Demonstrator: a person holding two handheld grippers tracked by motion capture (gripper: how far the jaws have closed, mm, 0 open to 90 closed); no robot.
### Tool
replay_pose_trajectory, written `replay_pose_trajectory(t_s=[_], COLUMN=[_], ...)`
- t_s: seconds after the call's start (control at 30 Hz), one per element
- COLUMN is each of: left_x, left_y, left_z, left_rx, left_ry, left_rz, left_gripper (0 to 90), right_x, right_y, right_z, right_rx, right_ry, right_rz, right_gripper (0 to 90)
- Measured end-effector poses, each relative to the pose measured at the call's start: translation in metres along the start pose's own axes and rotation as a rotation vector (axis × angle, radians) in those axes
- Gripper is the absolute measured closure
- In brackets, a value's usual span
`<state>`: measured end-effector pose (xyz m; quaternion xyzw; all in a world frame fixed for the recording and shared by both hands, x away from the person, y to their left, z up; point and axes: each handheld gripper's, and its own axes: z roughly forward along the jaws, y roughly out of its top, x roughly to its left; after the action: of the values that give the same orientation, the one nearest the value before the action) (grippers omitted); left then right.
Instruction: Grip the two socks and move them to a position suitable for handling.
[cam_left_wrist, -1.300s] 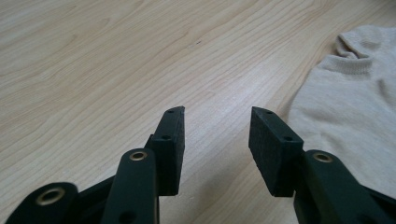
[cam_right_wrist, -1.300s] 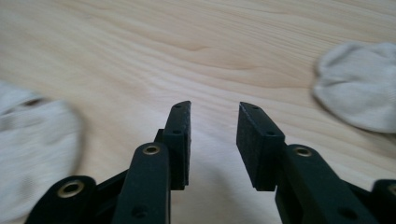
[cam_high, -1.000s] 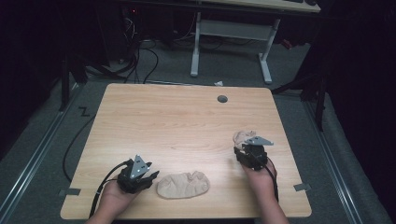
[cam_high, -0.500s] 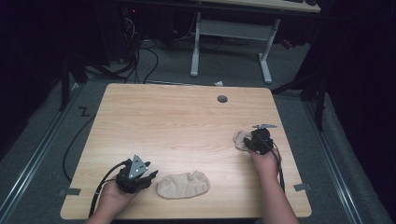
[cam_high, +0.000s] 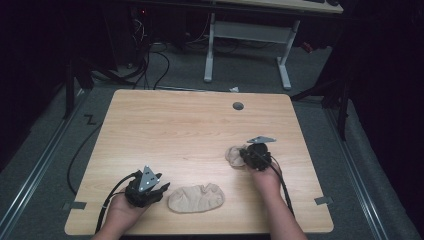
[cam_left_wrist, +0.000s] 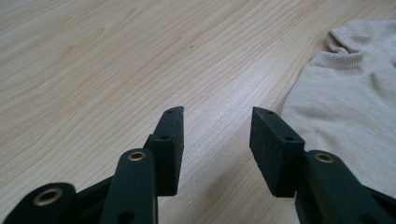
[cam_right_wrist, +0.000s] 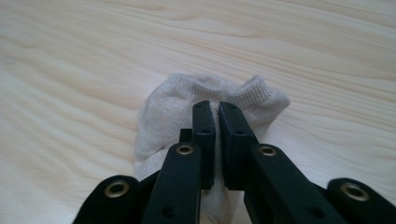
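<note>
Right gripper pinched nearly shut on a bunched beige sock at the right of the worktop, jaws having just been closing, fabric apparently caught between them. Left gripper resting low, jaws wide apart over bare wood, just beside a second sock lying flat.

high: above, facing forward-down, far | gripper views: low, close along jaws | shared: worktop, socks

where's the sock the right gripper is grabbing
In the high view the bunched sock lies on the right half of the table, pinched by the right gripper, up and right of the flat sock.
</note>
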<state>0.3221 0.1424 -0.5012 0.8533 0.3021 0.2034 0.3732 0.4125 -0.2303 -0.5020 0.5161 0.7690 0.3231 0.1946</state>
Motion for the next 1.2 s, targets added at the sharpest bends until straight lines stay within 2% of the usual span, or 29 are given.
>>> replay_pose_trajectory(t_s=[0.2, 0.33, 0.4, 0.5, 0.6, 0.63, 0.67, 0.73, 0.8, 0.87, 1.0, 1.2], left_x=[0.000, 0.000, 0.000, -0.001, -0.001, -0.001, -0.001, -0.002, -0.002, -0.003, -0.003, -0.002], left_y=[0.000, -0.001, -0.001, -0.001, 0.000, 0.000, 0.000, 0.000, 0.000, 0.000, 0.000, -0.001], left_z=[-0.001, -0.001, -0.002, -0.001, 0.000, 0.000, 0.000, 0.001, 0.002, 0.002, 0.001, 0.001], left_rx=[0.000, 0.001, 0.000, 0.003, 0.004, 0.006, 0.006, 0.009, 0.009, 0.011, 0.010, 0.009], left_ry=[-0.002, -0.004, -0.005, -0.009, -0.008, -0.010, -0.011, -0.013, -0.013, -0.014, -0.012, -0.015], left_rz=[-0.001, -0.003, -0.003, -0.002, -0.001, 0.000, 0.000, 0.002, 0.003, 0.002, 0.002, -0.004], left_gripper=[55.3, 55.3, 55.3, 55.3, 55.3, 55.3, 55.3, 55.3, 55.3, 55.3, 55.3, 55.3], right_x=[0.053, 0.081, 0.089, 0.096, 0.096, 0.097, 0.099, 0.103, 0.110, 0.121, 0.132, 0.135], right_y=[0.000, -0.001, -0.002, -0.006, -0.006, -0.005, -0.004, -0.001, 0.000, -0.003, -0.008, -0.011], right_z=[0.013, 0.020, 0.022, 0.025, 0.022, 0.019, 0.014, 0.006, -0.001, -0.001, 0.006, 0.017], right_rx=[0.004, 0.012, 0.016, 0.028, 0.014, 0.001, -0.018, -0.053, -0.077, -0.061, -0.027, 0.026], right_ry=[0.101, 0.145, 0.151, 0.133, 0.122, 0.105, 0.103, 0.118, 0.153, 0.185, 0.166, 0.132], right_rz=[-0.069, -0.105, -0.130, -0.165, -0.170, -0.189, -0.187, -0.198, -0.210, -0.241, -0.305, -0.322], right_gripper=[85.7, 85.5, 85.3, 84.2, 76.6, 75.1, 73.0, 71.0, 67.7, 62.2, 59.8, 57.4])
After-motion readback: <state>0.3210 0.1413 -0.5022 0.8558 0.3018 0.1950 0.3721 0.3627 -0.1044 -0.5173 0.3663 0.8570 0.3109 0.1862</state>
